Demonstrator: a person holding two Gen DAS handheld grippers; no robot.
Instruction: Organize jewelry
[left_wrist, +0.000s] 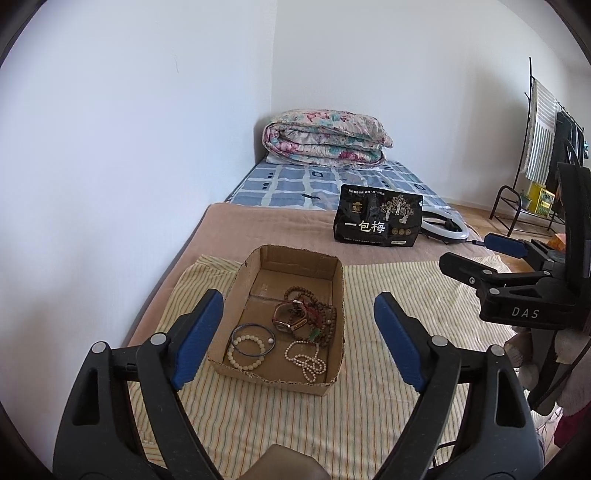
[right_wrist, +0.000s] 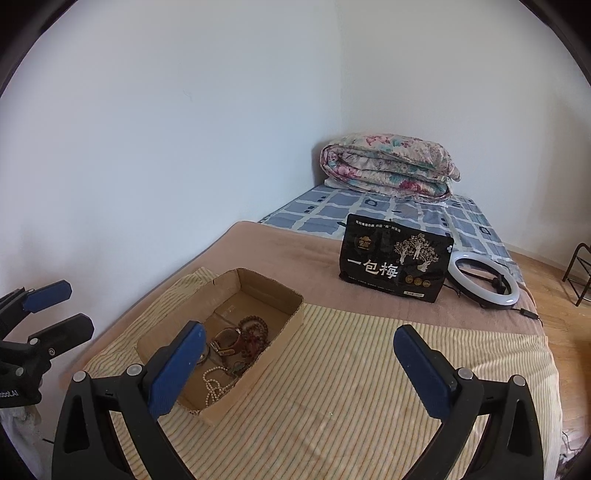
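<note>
A bed carries a striped cloth, and on it sits an open cardboard box, its long axis running away from the cameras. Inside lie all the jewelry: brown beads, a watch, a pearl string, a bead bracelet and a dark bangle. Both grippers are spread wide and hold nothing. The left gripper frames the box dead ahead, nearer; the right gripper has it off its left finger.
</note>
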